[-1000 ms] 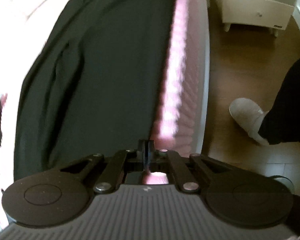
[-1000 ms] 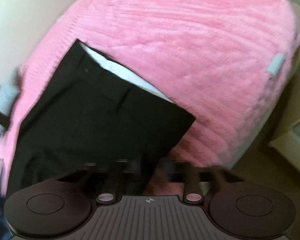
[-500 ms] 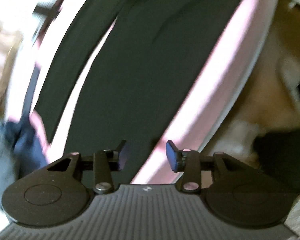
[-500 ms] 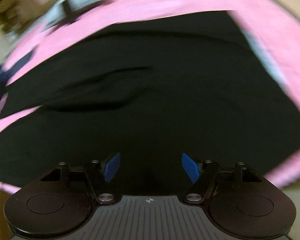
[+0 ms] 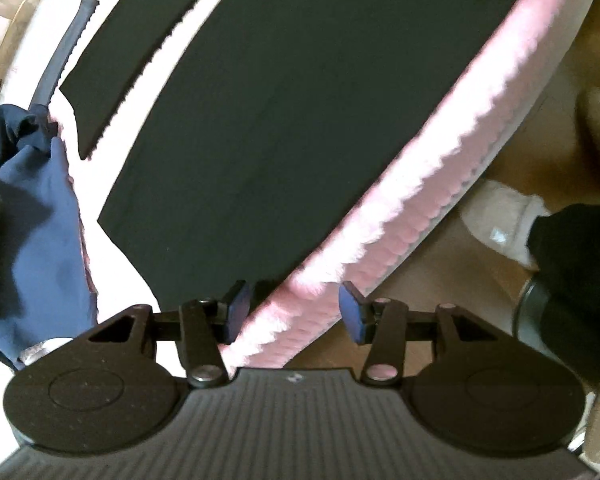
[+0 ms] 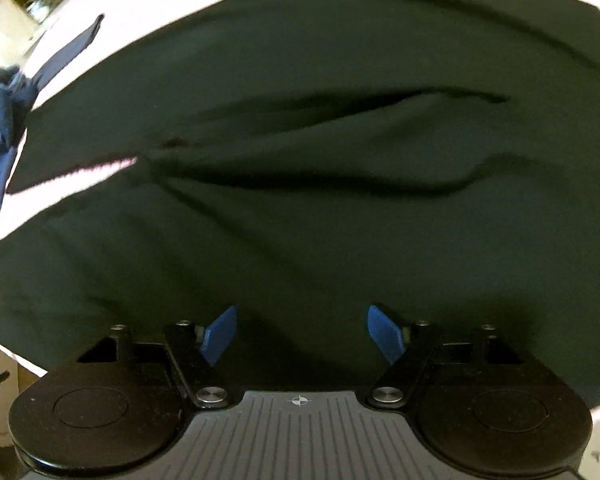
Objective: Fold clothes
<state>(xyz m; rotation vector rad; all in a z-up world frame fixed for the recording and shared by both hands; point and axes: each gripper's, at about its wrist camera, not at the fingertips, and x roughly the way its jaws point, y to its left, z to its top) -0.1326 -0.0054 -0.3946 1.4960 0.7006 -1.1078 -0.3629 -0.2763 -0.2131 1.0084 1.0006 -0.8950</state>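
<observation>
Now both grippers, left and right, gape empty, fingers released; black garment lies at twelve o'clock, ready for regrasping.

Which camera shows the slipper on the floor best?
The left wrist view: the pale slipper sits on the wooden floor beside the pink bed. The right wrist view shows no slipper, mostly the black garment.

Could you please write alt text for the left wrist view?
The open, empty left hand-held gripper hovers over the edge of a pink blanket, where a black garment lies spread flat. Blue clothing is bunched at left.
</observation>
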